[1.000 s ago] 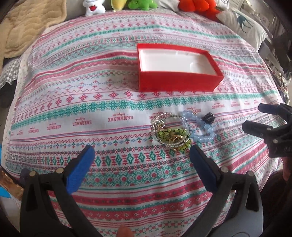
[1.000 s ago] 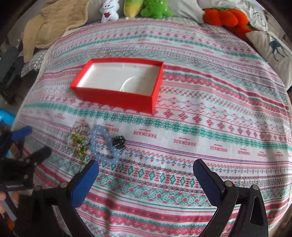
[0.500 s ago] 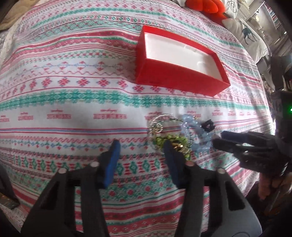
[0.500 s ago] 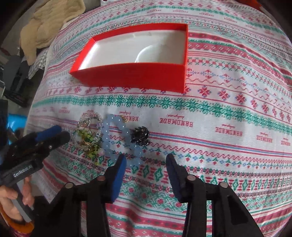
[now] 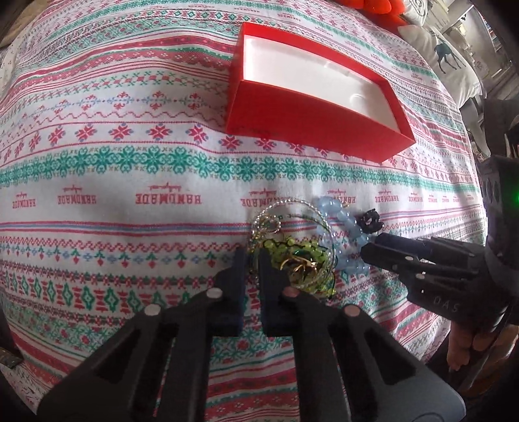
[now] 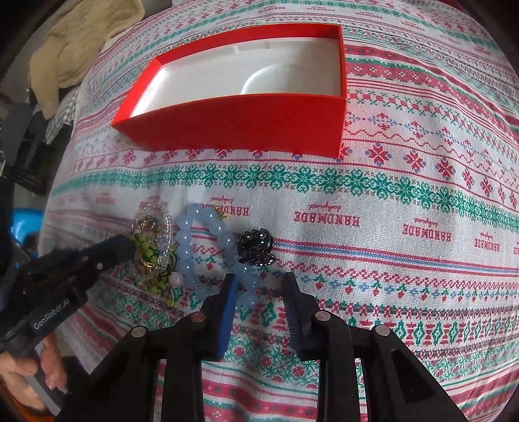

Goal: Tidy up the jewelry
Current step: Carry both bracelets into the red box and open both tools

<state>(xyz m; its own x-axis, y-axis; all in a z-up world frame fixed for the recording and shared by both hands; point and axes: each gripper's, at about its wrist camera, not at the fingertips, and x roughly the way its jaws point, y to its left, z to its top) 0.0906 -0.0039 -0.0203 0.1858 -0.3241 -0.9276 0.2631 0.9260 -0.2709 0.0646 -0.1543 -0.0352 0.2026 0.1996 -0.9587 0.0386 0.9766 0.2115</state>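
A small heap of jewelry lies on the patterned cloth in front of an open red box [image 5: 311,126] [image 6: 246,120] with a white, empty inside. The heap holds a clear beaded bracelet [image 5: 288,207] [image 6: 165,220], a green bead bracelet [image 5: 301,256] [image 6: 146,246], a pale blue bead bracelet [image 5: 343,220] [image 6: 201,227] and a black ornament [image 5: 371,222] [image 6: 256,248]. My left gripper [image 5: 253,259] is nearly shut at the left edge of the heap; what it pinches is hidden. My right gripper [image 6: 259,285] is partly open around the near blue beads.
The cloth [image 6: 405,194] covers a bed. A beige blanket [image 6: 74,42] lies at the far left. An orange plush [image 5: 373,5] and a deer-print pillow [image 5: 444,61] sit at the far right edge.
Both grippers moved down and in towards the jewelry heap and their jaws narrowed. The left went from wide open to nearly shut at the heap's edge. The right now straddles the blue beads.
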